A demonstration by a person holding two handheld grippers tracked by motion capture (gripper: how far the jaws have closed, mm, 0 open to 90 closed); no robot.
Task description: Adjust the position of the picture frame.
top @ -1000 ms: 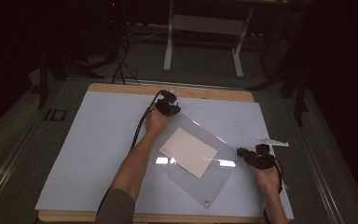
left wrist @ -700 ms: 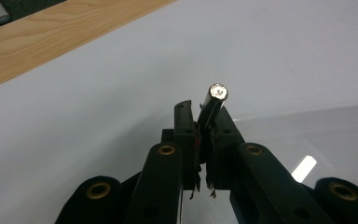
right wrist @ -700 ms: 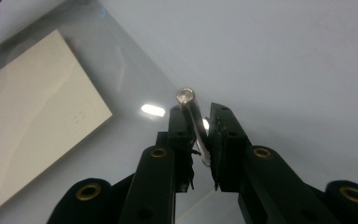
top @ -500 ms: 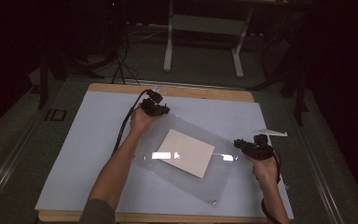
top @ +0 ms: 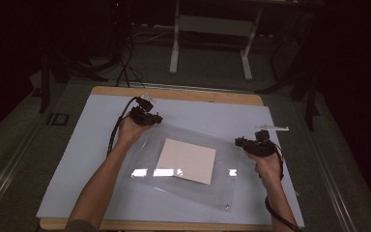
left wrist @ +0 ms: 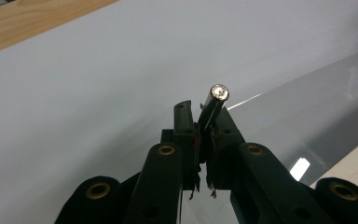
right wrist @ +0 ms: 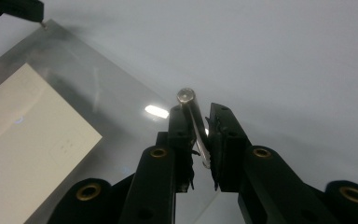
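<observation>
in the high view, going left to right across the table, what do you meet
left gripper → beige paper sheet inside the clear plastic sleeve → right gripper → small white strip by the mat's right edge

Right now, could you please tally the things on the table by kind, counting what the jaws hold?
Clear acrylic sheet: 1
Beige paper square: 1
Small metal posts: 2, one in the left gripper, one in the right gripper
White strip near the table's far right: 1
Total: 5
</observation>
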